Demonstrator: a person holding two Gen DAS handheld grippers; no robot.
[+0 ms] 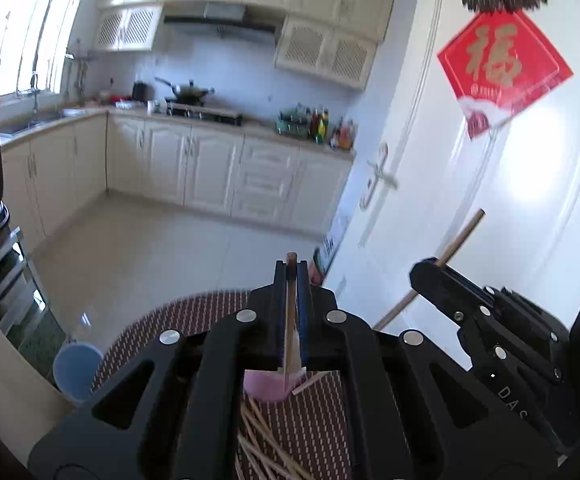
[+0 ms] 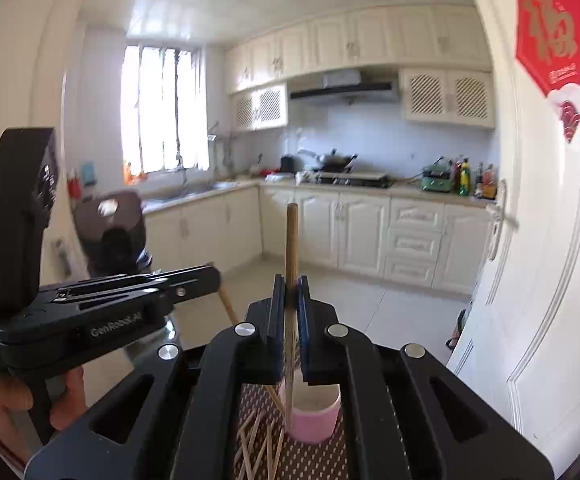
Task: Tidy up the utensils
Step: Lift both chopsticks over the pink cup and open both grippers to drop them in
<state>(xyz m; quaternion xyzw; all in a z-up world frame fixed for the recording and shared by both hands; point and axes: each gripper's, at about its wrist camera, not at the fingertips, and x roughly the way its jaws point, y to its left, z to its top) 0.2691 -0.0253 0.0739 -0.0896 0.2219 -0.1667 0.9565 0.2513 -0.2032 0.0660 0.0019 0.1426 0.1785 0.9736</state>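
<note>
My left gripper is shut on a wooden chopstick held upright, its lower end over the pink cup. My right gripper is shut on another wooden chopstick, its lower end reaching into the pink cup. Several loose chopsticks lie on the patterned mat in front of the cup; they also show in the right wrist view. The right gripper with its chopstick shows at right in the left wrist view; the left gripper shows at left in the right wrist view.
A blue cup stands at the mat's left edge. A white door with a handle is close on the right. Kitchen cabinets and tiled floor lie beyond. A dark appliance stands at left.
</note>
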